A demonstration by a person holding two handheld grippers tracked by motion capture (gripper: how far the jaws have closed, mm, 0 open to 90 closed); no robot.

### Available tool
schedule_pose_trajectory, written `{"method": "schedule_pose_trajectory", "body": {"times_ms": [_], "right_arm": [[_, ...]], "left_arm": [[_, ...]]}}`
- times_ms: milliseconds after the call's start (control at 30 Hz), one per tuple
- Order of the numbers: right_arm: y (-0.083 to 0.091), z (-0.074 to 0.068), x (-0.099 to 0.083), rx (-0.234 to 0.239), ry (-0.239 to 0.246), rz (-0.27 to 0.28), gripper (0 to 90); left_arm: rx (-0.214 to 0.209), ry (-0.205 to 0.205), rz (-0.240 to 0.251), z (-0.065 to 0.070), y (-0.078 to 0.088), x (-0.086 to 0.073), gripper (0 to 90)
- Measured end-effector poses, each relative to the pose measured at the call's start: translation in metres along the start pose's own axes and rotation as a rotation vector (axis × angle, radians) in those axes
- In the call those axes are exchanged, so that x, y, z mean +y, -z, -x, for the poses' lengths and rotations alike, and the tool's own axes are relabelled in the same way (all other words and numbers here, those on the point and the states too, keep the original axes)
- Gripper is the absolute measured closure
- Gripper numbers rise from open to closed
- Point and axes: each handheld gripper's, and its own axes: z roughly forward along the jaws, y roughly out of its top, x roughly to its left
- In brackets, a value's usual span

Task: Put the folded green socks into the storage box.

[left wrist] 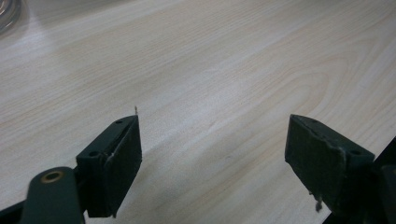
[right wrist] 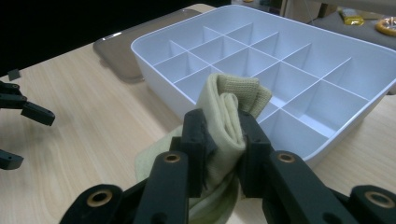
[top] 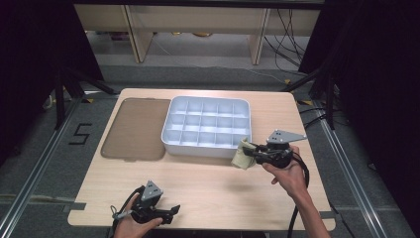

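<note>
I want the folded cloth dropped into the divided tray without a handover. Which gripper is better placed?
Right. The right gripper is shut on the folded cloth beside the tray; the left gripper is open near the table's near edge.

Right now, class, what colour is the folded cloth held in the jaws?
Pale yellow-green cloth; the right gripper view shows it best.

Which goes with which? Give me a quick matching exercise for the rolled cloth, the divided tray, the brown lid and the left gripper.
Things:
1. rolled cloth
2. divided tray
3. brown lid
4. left gripper

States:
A. flat on the table, left of the tray
B. white, compartments empty
C. jaws open, nothing between them
D. clamped in the right gripper

Pairs: 1-D, 2-B, 3-A, 4-C
</note>
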Motion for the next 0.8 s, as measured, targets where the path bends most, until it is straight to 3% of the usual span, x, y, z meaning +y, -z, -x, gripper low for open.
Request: {"method": "schedule_pose_trajectory", "body": {"times_ms": [33,67,100,133,167,200,233,333,367,400,433,467,500,533,633,667,733,767,800], "right_arm": [[0.0,0.001,0.001,-0.007,0.014,0.006,76.0],[0.0,0.001,0.001,-0.007,0.014,0.006,76.0],[0.0,0.001,0.002,-0.008,0.014,0.004,76.0],[0.001,0.002,0.005,-0.014,0.012,0.007,76.0],[0.002,0.004,0.006,-0.027,0.044,0.005,76.0],[0.001,0.002,0.007,-0.027,0.013,0.011,76.0],[0.002,0.005,0.009,-0.031,0.045,0.011,76.0],[0.0,0.005,0.01,-0.034,0.047,0.03,76.0],[0.0,0.003,0.011,-0.026,0.019,0.022,76.0],[0.001,0.005,0.012,-0.045,0.037,0.016,76.0],[0.0,0.003,0.012,-0.047,0.021,0.027,76.0],[0.0,0.007,0.014,-0.045,0.05,0.018,76.0],[-0.001,0.005,0.015,-0.045,0.02,0.03,76.0],[-0.002,0.007,0.015,-0.051,0.029,0.037,76.0],[-0.002,0.008,0.019,-0.051,0.025,0.02,76.0],[-0.002,0.011,0.02,-0.063,0.05,0.03,76.0],[-0.004,0.009,0.02,-0.066,0.024,0.044,76.0],[-0.003,0.011,0.024,-0.075,0.044,0.031,76.0],[-0.003,0.011,0.024,-0.075,0.044,0.031,76.0]], "left_arm": [[0.004,-0.031,-0.031,-0.002,0.002,0.0,18.3],[0.004,-0.031,-0.031,-0.002,0.002,0.0,18.3],[-0.001,0.004,0.0,0.0,0.0,0.0,18.3],[0.0,-0.01,-0.014,-0.001,0.001,0.0,18.3],[-0.002,0.005,-0.002,0.001,0.0,0.0,18.4],[-0.002,0.005,-0.002,0.001,0.0,0.0,18.4],[-0.003,0.001,-0.002,0.0,0.0,0.0,18.4],[0.001,-0.001,-0.006,0.0,0.0,0.0,18.5],[0.003,-0.022,-0.03,-0.002,0.002,0.0,18.5],[0.002,-0.021,-0.031,-0.002,0.002,0.0,18.5],[0.0,-0.018,-0.029,-0.002,0.002,0.0,18.5],[-0.002,-0.016,-0.024,-0.002,0.002,0.001,18.5],[0.0,-0.004,-0.017,-0.001,0.002,0.001,18.5],[0.002,0.018,0.012,0.001,0.001,0.001,18.5],[0.011,0.034,0.019,0.001,0.0,0.001,18.5],[0.011,0.034,0.019,0.001,0.0,0.001,18.5],[0.009,0.035,0.02,0.001,0.001,0.001,18.5],[0.002,-0.009,-0.007,-0.001,0.003,0.002,18.5],[0.002,-0.009,-0.007,-0.001,0.003,0.002,18.5]]}}
